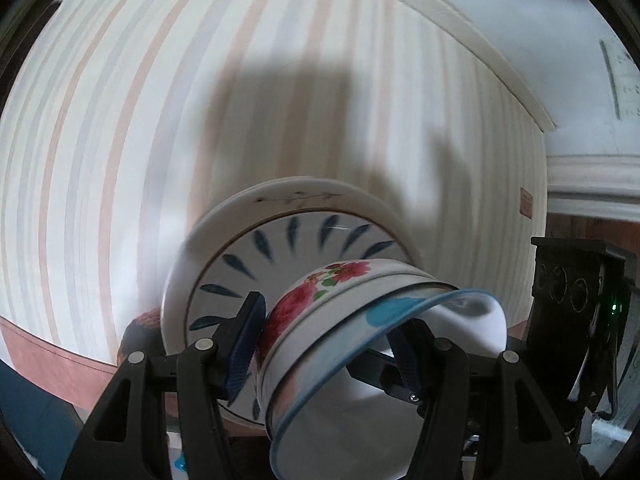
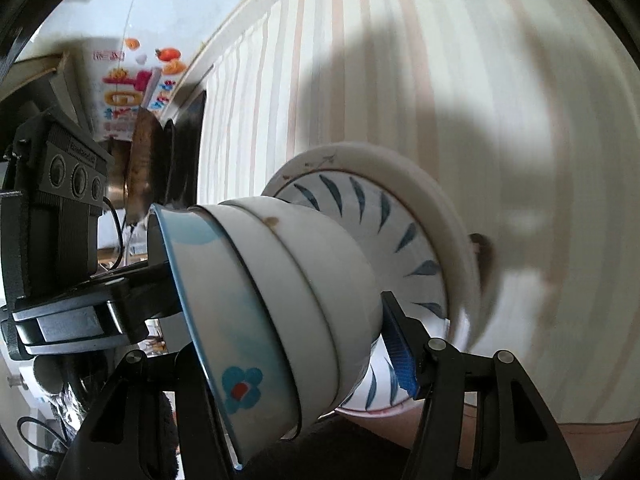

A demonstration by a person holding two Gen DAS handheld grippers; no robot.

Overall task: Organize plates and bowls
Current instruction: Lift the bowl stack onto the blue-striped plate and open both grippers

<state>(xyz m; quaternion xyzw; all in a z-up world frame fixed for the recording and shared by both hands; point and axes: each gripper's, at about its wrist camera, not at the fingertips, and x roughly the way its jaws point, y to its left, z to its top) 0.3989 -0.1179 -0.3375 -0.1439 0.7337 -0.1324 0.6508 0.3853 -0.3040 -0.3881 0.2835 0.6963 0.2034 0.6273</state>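
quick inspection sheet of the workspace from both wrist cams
surface: striped cloth on a table, wooden edge bare at lower left.
job's things: nested bowls, the outer one floral, the inner blue-rimmed, stacked on a leaf-pattern plate and a white plate; the whole stack looks carried between both grippers.
clutter: printed carton and metal pan past the table edge.
grippers: left gripper and right gripper each clamp the bowls, one finger inside, one outside.
cables: black cable by the other gripper's body.
surroundings: white moulding; the rest is blurred.
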